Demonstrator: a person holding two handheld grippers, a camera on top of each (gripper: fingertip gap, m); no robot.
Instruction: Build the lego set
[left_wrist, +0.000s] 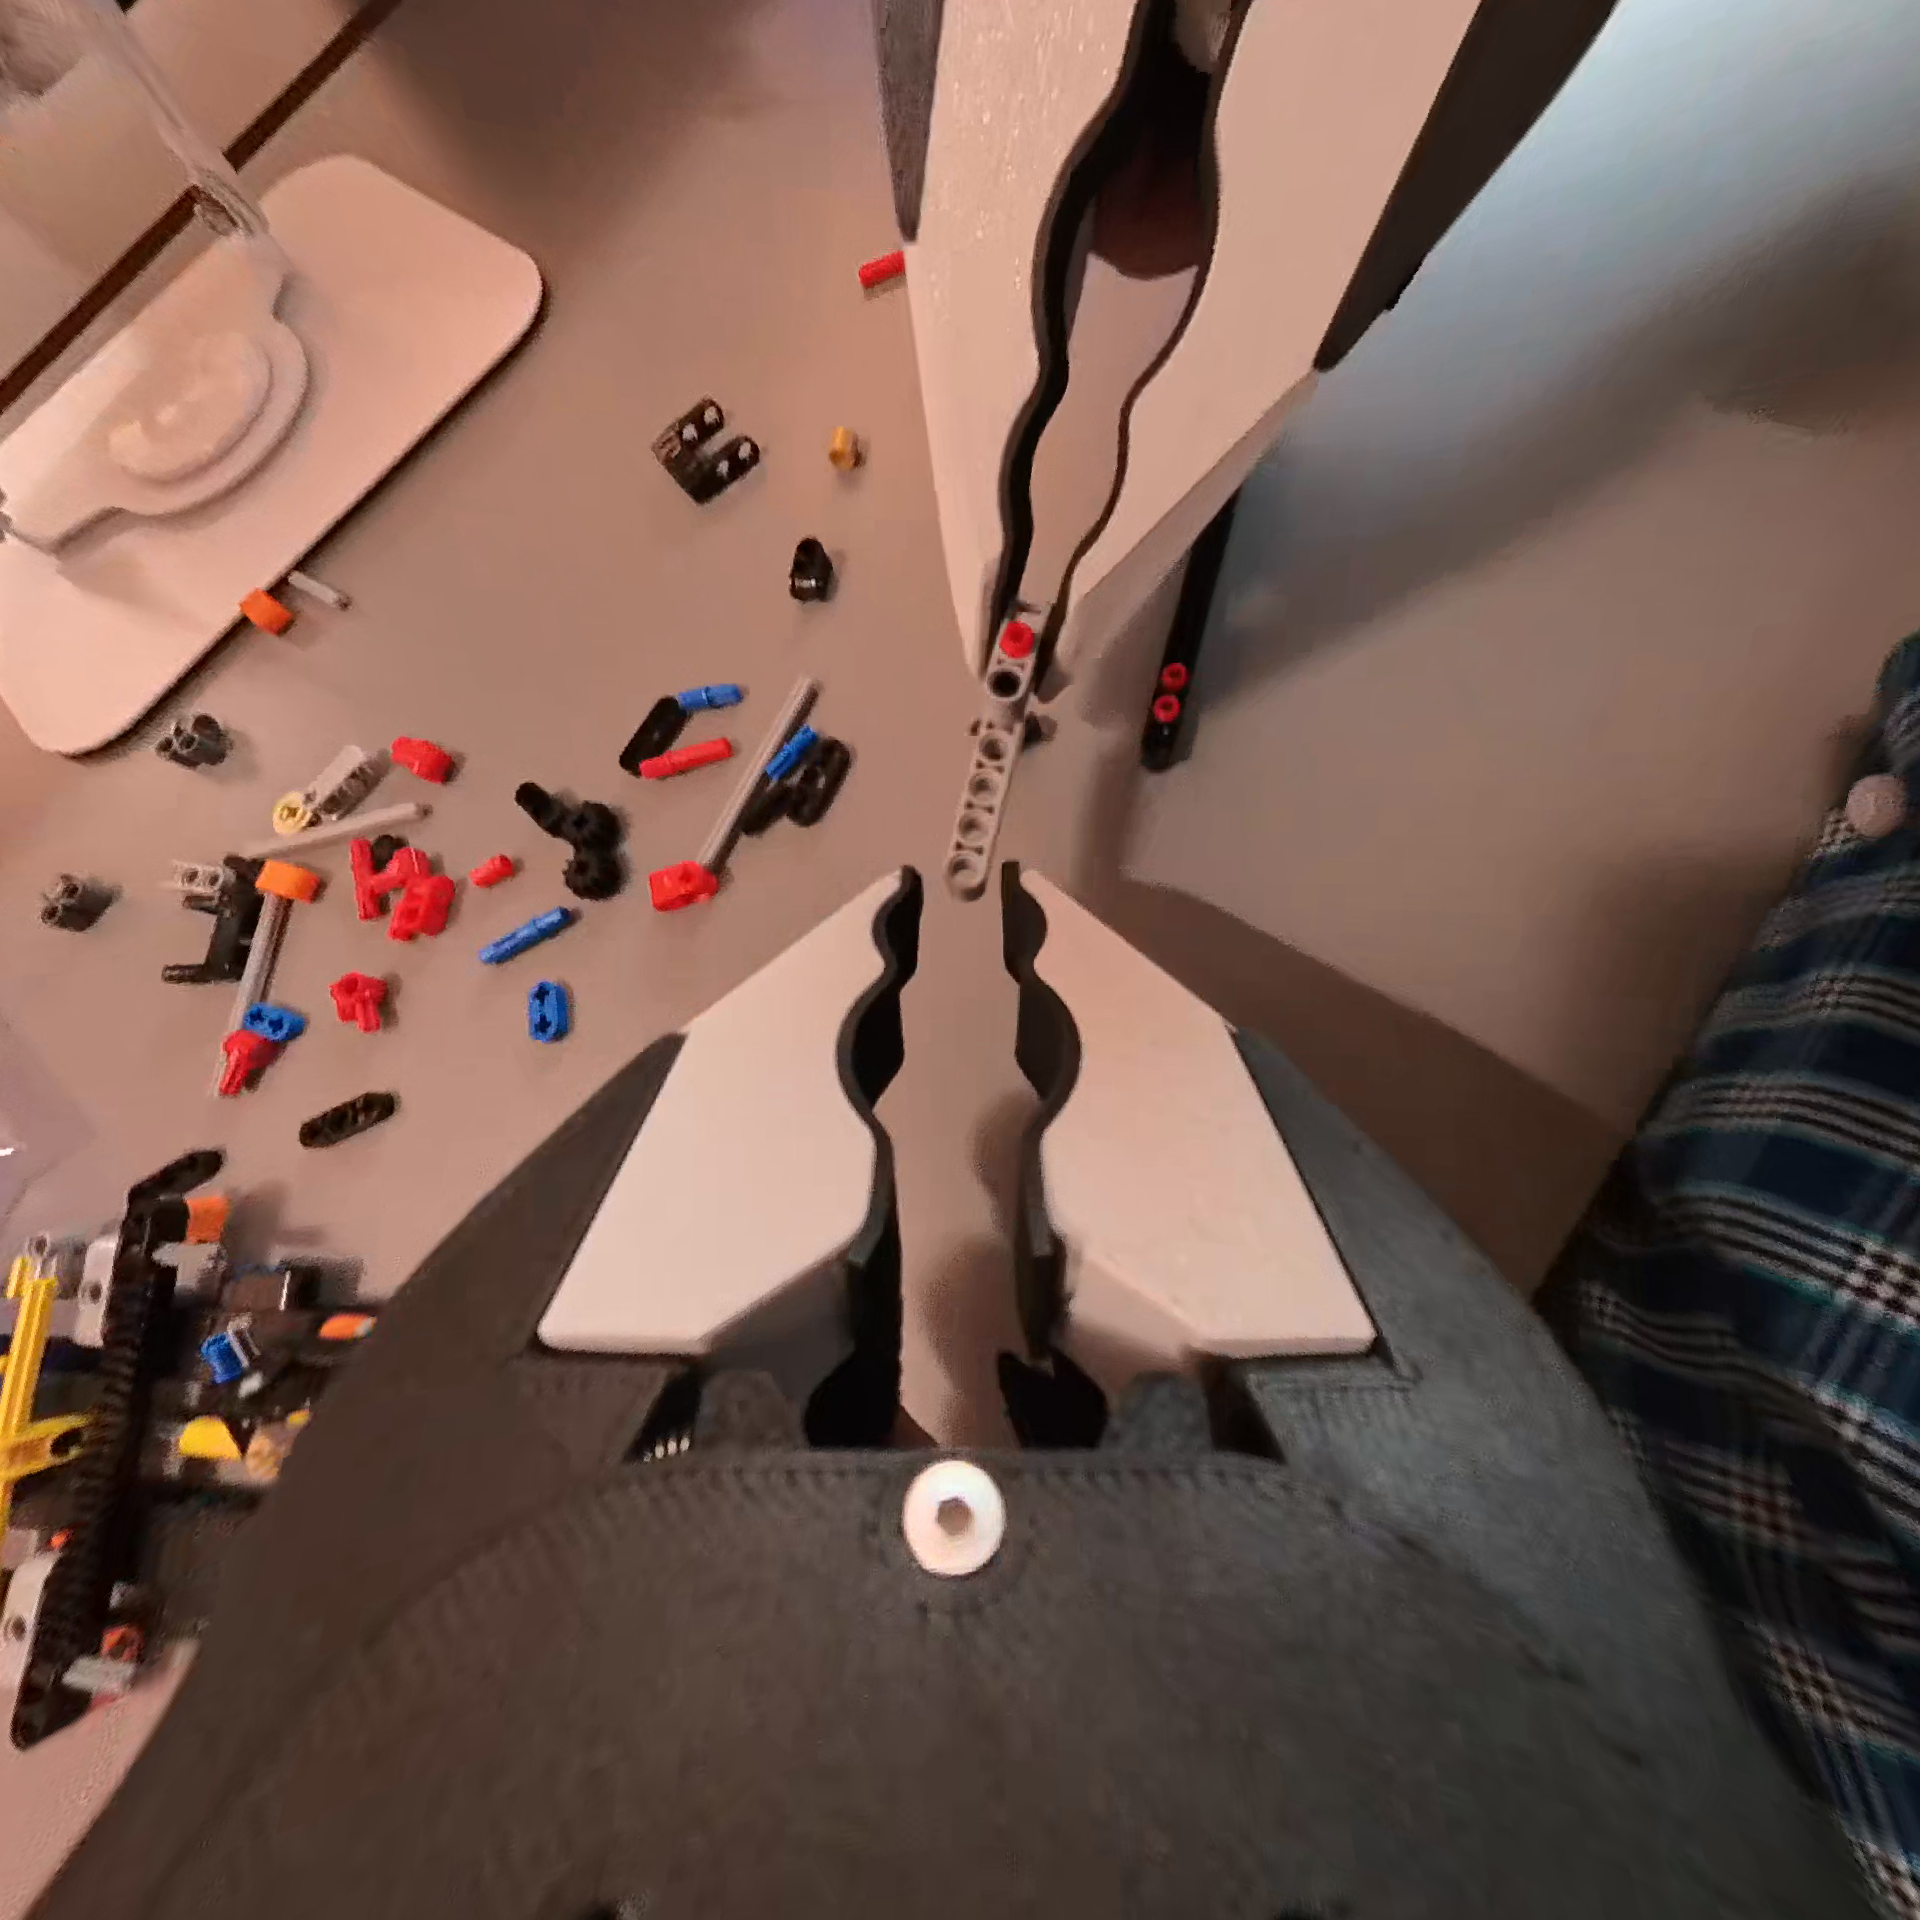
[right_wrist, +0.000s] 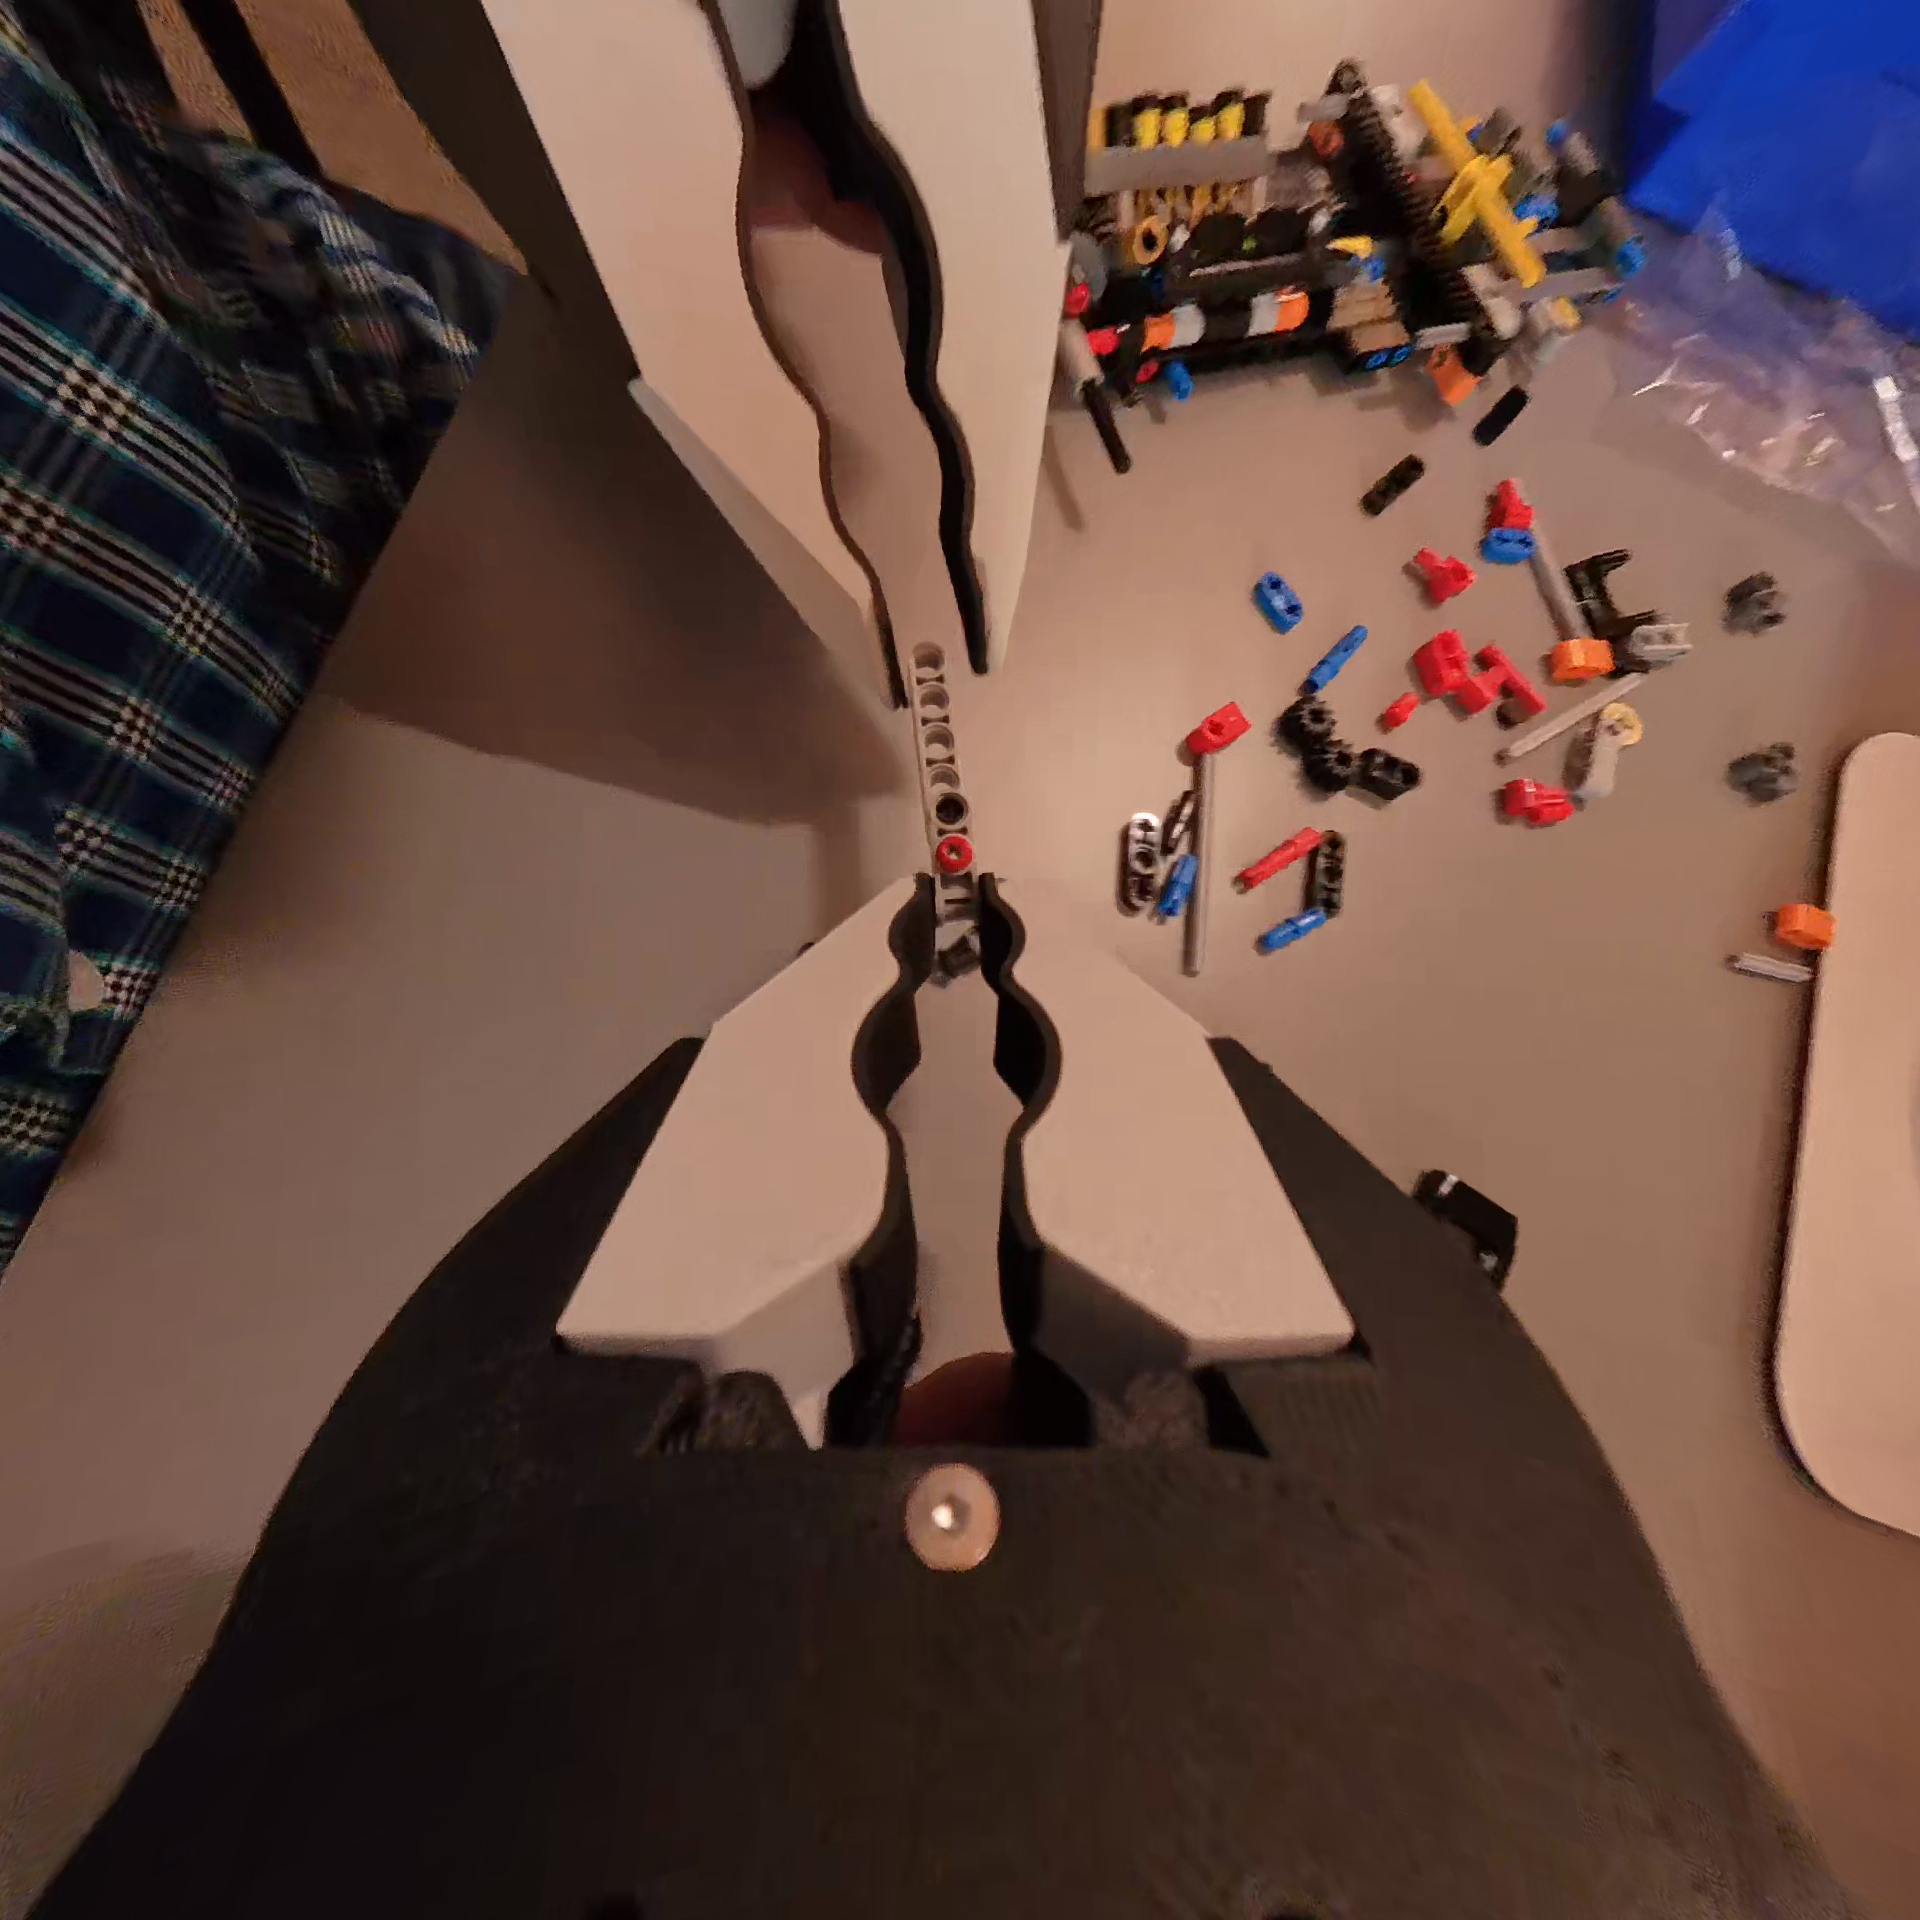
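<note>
A grey Technic beam (right_wrist: 940, 769), a red pin (right_wrist: 952, 854) seated in a hole near its held end, hangs above the desk (left_wrist: 582, 582) between two handheld grippers. The right gripper (right_wrist: 951, 883) clenches the beam's pinned end; the left gripper (left_wrist: 961, 883), jaws slightly parted and holding nothing, faces the free end, which sits just at its fingertips. Loose red, blue and black pieces (left_wrist: 416, 883) lie scattered beside the partly built model (right_wrist: 1351, 239). The beam looks light, rigid and slick, best pinched across its flat sides near an end, clear of the open holes, since a narrow grip could let it pivot.
</note>
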